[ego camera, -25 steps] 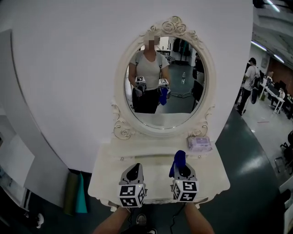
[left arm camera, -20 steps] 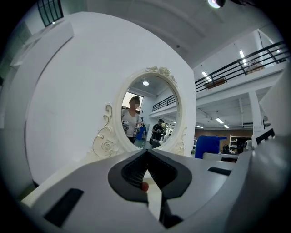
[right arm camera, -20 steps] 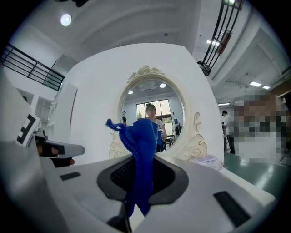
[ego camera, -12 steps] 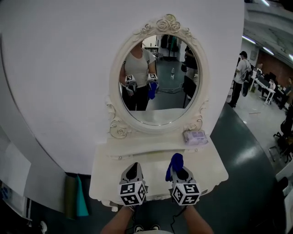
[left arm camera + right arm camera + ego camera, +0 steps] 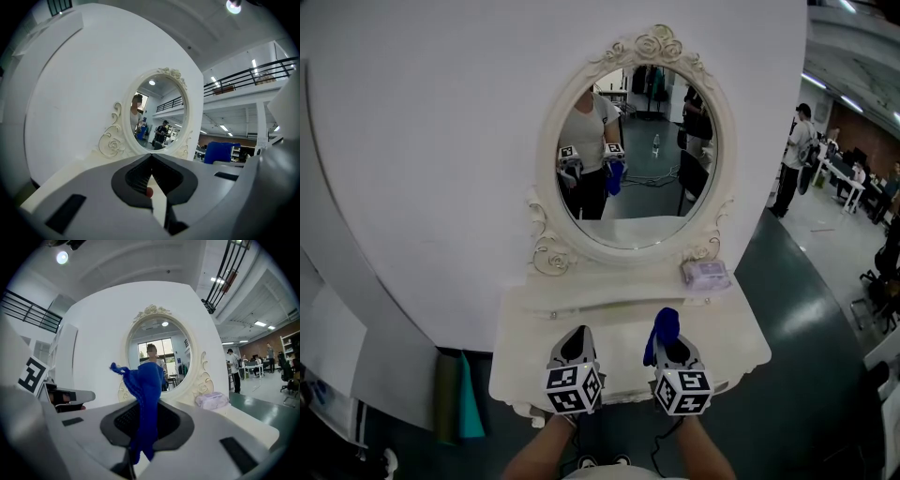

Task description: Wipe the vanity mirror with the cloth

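Observation:
The oval vanity mirror (image 5: 637, 155) in its white carved frame stands on the white vanity table (image 5: 525, 328) against the wall. It also shows in the left gripper view (image 5: 157, 117) and the right gripper view (image 5: 159, 357). My right gripper (image 5: 671, 349) hovers over the table's front, shut on a blue cloth (image 5: 663, 330) that sticks up from the jaws (image 5: 145, 390). Beside it, my left gripper (image 5: 574, 351) is level with it, its jaws shut with nothing between them (image 5: 151, 159). Both are well short of the glass, which reflects them.
A pale purple pack of wipes (image 5: 705, 274) lies on the table's right, under the mirror (image 5: 212, 400). Teal and olive items (image 5: 457, 408) lean against the wall on the floor at the left. A person (image 5: 795, 155) stands far off at the right.
The head view has shifted a little, so the mirror sits slightly more to the right. Both grippers stay low over the table front, the cloth still in the right one.

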`<state>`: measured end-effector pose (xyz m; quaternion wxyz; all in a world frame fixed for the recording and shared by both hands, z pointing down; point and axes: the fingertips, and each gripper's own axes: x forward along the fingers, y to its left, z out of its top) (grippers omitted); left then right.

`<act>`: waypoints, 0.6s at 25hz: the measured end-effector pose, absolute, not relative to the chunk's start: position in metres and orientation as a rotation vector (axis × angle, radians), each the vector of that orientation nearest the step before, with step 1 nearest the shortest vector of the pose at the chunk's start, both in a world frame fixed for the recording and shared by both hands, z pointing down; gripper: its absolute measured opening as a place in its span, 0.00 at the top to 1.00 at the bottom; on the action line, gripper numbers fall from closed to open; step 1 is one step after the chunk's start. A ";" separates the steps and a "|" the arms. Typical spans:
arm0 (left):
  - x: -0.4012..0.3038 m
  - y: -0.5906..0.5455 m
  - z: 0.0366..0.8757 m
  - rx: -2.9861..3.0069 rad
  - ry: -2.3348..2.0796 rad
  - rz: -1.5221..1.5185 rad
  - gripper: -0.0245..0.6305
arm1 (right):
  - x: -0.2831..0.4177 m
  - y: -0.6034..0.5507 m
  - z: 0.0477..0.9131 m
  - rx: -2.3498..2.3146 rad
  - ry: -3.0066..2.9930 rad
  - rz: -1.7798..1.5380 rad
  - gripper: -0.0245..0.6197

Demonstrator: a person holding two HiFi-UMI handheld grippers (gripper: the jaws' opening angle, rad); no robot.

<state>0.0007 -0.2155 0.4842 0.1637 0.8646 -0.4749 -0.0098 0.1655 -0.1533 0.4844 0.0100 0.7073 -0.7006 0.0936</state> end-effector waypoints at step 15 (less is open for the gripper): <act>-0.004 -0.199 0.492 2.470 -1.344 -0.002 0.96 | 0.161 -0.136 0.485 2.225 -2.164 0.254 0.86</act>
